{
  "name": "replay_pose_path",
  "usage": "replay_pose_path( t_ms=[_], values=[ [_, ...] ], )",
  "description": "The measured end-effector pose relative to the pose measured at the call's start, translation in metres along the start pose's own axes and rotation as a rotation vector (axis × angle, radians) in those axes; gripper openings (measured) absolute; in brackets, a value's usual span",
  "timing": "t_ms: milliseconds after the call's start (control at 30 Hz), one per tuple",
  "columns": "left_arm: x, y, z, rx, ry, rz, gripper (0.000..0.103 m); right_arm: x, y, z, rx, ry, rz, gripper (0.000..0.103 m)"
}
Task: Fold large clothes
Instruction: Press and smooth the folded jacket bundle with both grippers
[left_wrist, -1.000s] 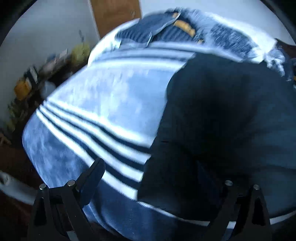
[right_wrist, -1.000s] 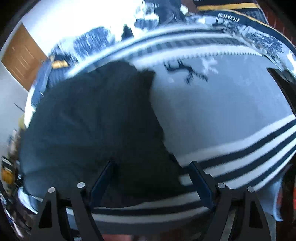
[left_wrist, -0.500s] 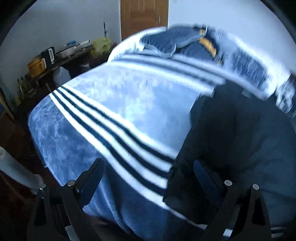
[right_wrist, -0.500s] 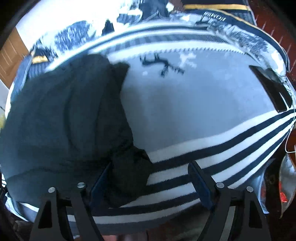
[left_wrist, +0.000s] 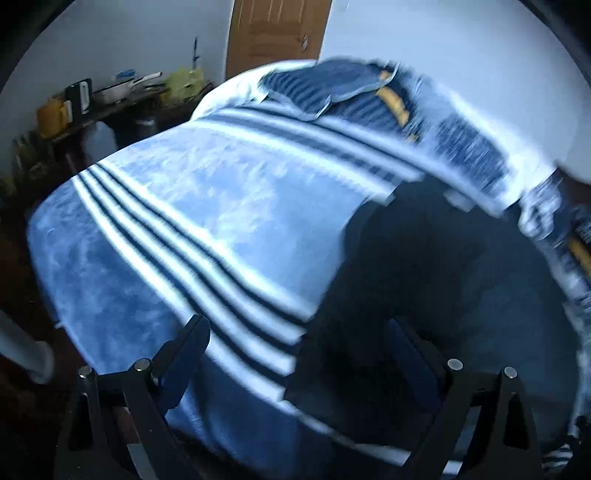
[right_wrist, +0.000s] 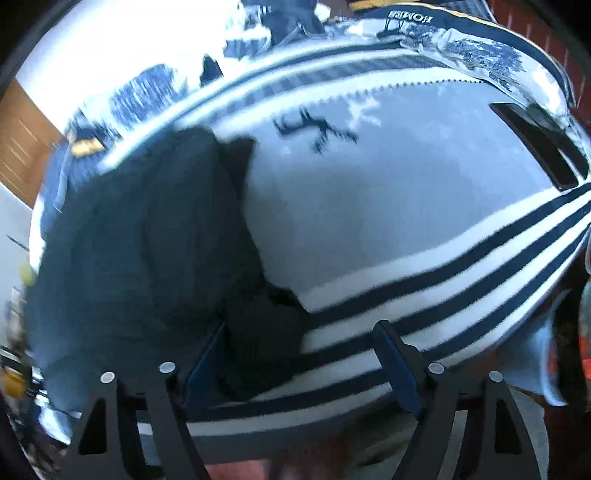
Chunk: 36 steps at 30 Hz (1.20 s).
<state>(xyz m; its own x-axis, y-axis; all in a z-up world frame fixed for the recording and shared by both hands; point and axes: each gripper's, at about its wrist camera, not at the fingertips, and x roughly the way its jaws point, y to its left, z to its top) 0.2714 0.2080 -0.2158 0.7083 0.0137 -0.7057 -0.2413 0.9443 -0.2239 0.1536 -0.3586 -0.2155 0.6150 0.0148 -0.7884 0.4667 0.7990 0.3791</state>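
Garment: dark garment (left_wrist: 450, 295) lies spread on the striped blanket (left_wrist: 207, 206) that covers the bed, toward the bed's near edge; you can see it in both views.
Handling: soft, limp knit by the look of it, probably light for its size. Expect it to sag and drag on the fleecy blanket rather than slide, and not to hold a crease by itself.
Where to grip: take it at the near hem corners, one per tool, pinching only the dark cloth. The blanket lies right under it and could get caught in the pinch.
Left gripper (left_wrist: 299, 354): fingers spread wide apart, holding nothing. The garment's left edge runs up between them.
Right gripper (right_wrist: 299, 354): fingers also apart and empty. A bunched lump of the garment's near right corner (right_wrist: 266, 343) sits between them, against the left finger; you cannot tell whether it touches.
Left view only: the garment's straight left edge across the stripes, the blanket's left corner, a door (left_wrist: 277, 33), and a cluttered shelf (left_wrist: 110, 96) past the bed's left side.
Right view only: the rumpled right edge, a deer motif (right_wrist: 314, 129) on the blanket, and a dark flat object (right_wrist: 535, 144) near the bed's far right corner.
Caution: both views are motion-blurred, so judge fine edges loosely.
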Motion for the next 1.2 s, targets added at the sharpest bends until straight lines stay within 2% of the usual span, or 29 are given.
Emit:
replay_pose_path(
  t_ms=[100, 200, 267, 300, 333, 367, 400, 433, 467, 533, 567, 667, 833, 867, 900, 967, 1000, 1067, 1100, 1133, 1200],
  values=[
    [0.003, -0.020, 0.021, 0.020, 0.004, -0.073, 0.096, -0.010, 0.018, 0.012, -0.056, -0.031, 0.089, 0.082],
    [0.018, -0.047, 0.048, 0.038, 0.024, -0.141, 0.096, 0.004, 0.046, 0.035, -0.106, 0.009, 0.177, 0.081],
    [0.036, -0.071, 0.065, 0.064, 0.054, -0.173, 0.096, 0.026, 0.066, 0.055, -0.122, 0.066, 0.249, 0.069],
    [0.049, -0.080, 0.071, 0.076, 0.075, -0.172, 0.096, 0.036, 0.075, 0.060, -0.128, 0.093, 0.270, 0.055],
    [0.062, -0.090, 0.075, 0.090, 0.099, -0.154, 0.095, 0.049, 0.084, 0.064, -0.142, 0.122, 0.275, 0.049],
    [0.073, -0.096, 0.076, 0.100, 0.123, -0.129, 0.093, 0.062, 0.091, 0.069, -0.164, 0.139, 0.263, 0.044],
    [0.090, -0.098, 0.076, 0.104, 0.157, -0.091, 0.085, 0.071, 0.096, 0.073, -0.185, 0.142, 0.237, 0.038],
    [0.098, -0.097, 0.075, 0.097, 0.176, -0.078, 0.084, 0.080, 0.098, 0.077, -0.205, 0.147, 0.211, 0.035],
    [0.111, -0.091, 0.073, 0.069, 0.199, -0.081, 0.084, 0.088, 0.096, 0.080, -0.204, 0.152, 0.183, 0.030],
    [0.124, -0.077, 0.069, 0.015, 0.217, -0.125, 0.085, 0.099, 0.086, 0.086, -0.178, 0.162, 0.164, 0.008],
    [0.129, -0.070, 0.067, -0.018, 0.228, -0.160, 0.086, 0.103, 0.080, 0.088, -0.171, 0.159, 0.141, 0.003],
    [0.130, -0.063, 0.066, -0.046, 0.236, -0.176, 0.086, 0.109, 0.067, 0.093, -0.165, 0.154, 0.110, 0.000],
    [0.102, -0.064, 0.067, -0.020, 0.175, -0.063, 0.085, 0.099, 0.047, 0.094, -0.093, 0.115, 0.050, 0.000],
    [0.089, -0.066, 0.066, 0.002, 0.156, -0.035, 0.085, 0.091, 0.045, 0.093, -0.083, 0.106, 0.038, 0.000],
    [0.080, -0.067, 0.065, 0.020, 0.142, -0.024, 0.084, 0.083, 0.044, 0.093, -0.076, 0.101, 0.041, 0.007],
    [0.045, -0.072, 0.056, 0.066, 0.101, -0.028, 0.084, 0.054, 0.047, 0.079, -0.073, 0.084, 0.056, 0.007],
    [0.024, -0.077, 0.048, 0.087, 0.080, -0.036, 0.084, 0.041, 0.050, 0.072, -0.076, 0.083, 0.070, 0.014],
    [-0.009, -0.083, 0.033, 0.109, 0.052, -0.059, 0.084, 0.006, 0.055, 0.048, -0.074, 0.060, 0.095, 0.054],
    [-0.025, -0.086, 0.025, 0.121, 0.044, -0.073, 0.084, -0.002, 0.059, 0.041, -0.074, 0.043, 0.100, 0.086],
    [-0.044, -0.091, 0.015, 0.140, 0.037, -0.085, 0.085, -0.024, 0.063, 0.023, -0.089, 0.011, 0.115, 0.087],
    [-0.083, -0.102, -0.010, 0.190, 0.025, -0.092, 0.085, -0.047, 0.073, -0.003, -0.125, 0.021, 0.140, 0.087]
  ],
)
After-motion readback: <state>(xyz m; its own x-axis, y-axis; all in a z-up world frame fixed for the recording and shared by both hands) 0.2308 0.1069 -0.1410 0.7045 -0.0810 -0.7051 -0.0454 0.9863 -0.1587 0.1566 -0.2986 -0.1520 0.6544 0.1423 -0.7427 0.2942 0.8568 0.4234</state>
